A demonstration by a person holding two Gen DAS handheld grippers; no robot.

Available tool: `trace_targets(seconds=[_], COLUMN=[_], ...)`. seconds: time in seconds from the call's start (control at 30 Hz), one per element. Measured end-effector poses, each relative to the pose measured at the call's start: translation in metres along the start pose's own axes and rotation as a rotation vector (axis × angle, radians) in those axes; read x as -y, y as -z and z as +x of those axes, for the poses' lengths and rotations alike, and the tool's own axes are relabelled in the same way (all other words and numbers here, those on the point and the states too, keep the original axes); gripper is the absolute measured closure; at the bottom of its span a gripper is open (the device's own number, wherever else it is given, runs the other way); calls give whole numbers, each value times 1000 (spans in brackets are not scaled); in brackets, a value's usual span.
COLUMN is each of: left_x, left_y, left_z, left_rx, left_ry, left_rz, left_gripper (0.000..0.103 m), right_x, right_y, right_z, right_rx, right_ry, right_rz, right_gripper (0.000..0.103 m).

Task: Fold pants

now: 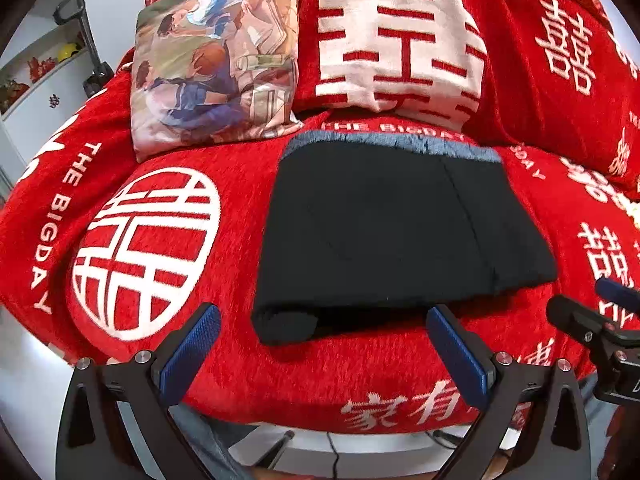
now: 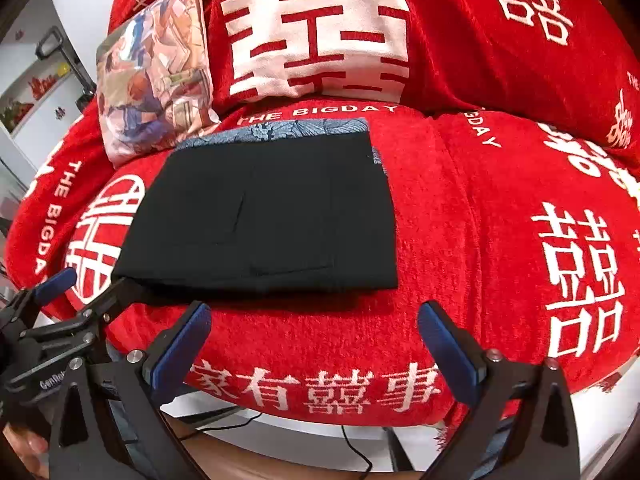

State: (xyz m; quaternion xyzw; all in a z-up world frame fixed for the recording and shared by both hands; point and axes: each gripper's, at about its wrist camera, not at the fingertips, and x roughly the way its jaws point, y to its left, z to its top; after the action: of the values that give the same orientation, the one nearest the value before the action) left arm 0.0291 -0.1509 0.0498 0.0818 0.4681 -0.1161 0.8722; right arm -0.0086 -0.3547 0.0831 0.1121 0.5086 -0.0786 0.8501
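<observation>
The black pants (image 1: 396,232) lie folded into a flat rectangle on the red sofa seat (image 1: 320,380), with a blue patterned lining showing along the far edge. They also show in the right wrist view (image 2: 264,216). My left gripper (image 1: 324,348) is open and empty, just in front of the pants' near edge. My right gripper (image 2: 316,344) is open and empty, in front of the pants over the seat's front edge (image 2: 320,392). Each gripper shows in the other's view: the right one (image 1: 600,320), the left one (image 2: 60,304).
A printed cushion (image 1: 216,60) leans against the sofa back at the left, also in the right wrist view (image 2: 156,68). A red cushion with large white characters (image 1: 400,48) stands behind the pants. White shelves (image 1: 40,72) stand far left. Floor and cables lie below the seat.
</observation>
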Motion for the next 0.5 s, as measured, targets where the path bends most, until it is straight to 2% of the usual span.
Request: trace_targets(seconds=[0.3, 0.5], left_x=[10, 10], left_y=[7, 7], left_z=[-4, -5], left_rx=[-15, -10], left_ry=[-20, -33], left_rz=[47, 40], left_gripper=[0, 0], right_x=[-8, -7], right_y=[5, 8], right_z=[-2, -4], right_rx=[5, 10], right_ry=[20, 28], right_rz=[-17, -12], right_gripper=[0, 0])
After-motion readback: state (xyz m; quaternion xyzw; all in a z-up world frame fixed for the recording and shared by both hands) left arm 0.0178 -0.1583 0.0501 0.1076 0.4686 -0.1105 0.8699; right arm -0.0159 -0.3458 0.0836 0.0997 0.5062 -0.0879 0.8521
